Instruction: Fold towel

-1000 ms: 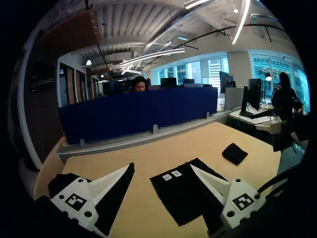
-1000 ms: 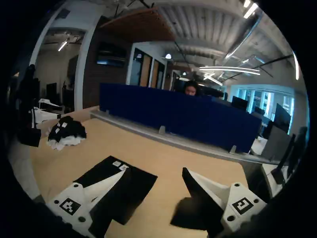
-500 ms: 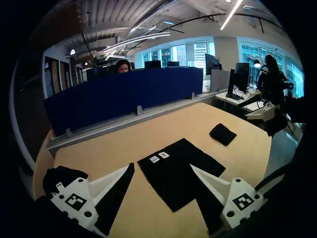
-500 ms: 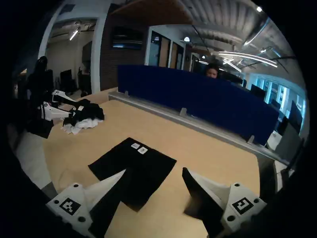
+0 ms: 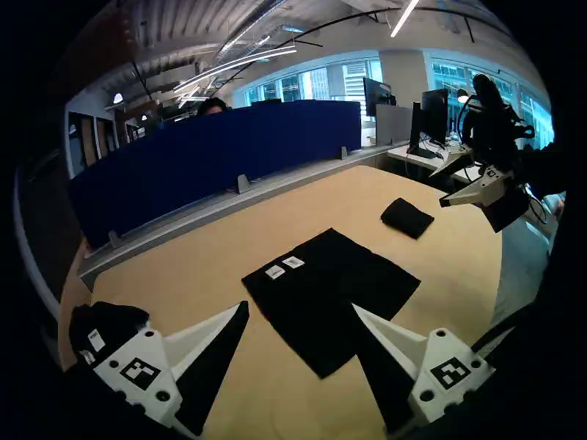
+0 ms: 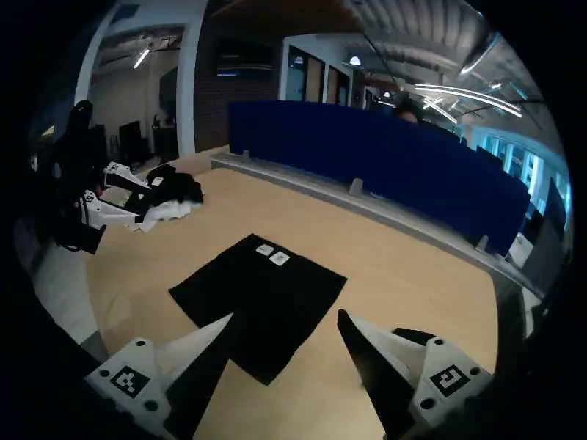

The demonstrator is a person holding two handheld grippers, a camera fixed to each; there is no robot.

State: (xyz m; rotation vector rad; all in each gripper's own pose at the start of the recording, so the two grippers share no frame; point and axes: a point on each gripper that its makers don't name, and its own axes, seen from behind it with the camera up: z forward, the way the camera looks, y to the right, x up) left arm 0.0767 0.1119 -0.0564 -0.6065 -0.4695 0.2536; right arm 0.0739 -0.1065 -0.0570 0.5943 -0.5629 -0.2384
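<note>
**Left gripper view**
1. Pile of dark cloths (image 5: 103, 326), white tags showing. It sits outside the left finger and is partly hidden behind it.
2. Left gripper (image 5: 300, 306), held over the wooden table (image 5: 205, 249). Its jaws are wide apart with nothing between them.
3. Towel (image 5: 330, 293), black and spread flat. It lies ahead of the jaws and between them, and its near corner runs under the right finger. Two white labels (image 5: 284, 266) sit by its far edge.
4. Folded cloth (image 5: 407, 218), small and black. It is well ahead and to the right of the right finger, apart from the towel.
5. Blue partition (image 5: 220, 165), along the table's far side.

**Right gripper view**
1. Left gripper, far out to the left of the jaws and near the pile of dark cloths.
2. Right gripper (image 6: 286, 314), jaws wide apart and empty.
3. Towel, flat and just ahead of the jaws. Its near corner lies between the fingers, closer to the left one.
</note>
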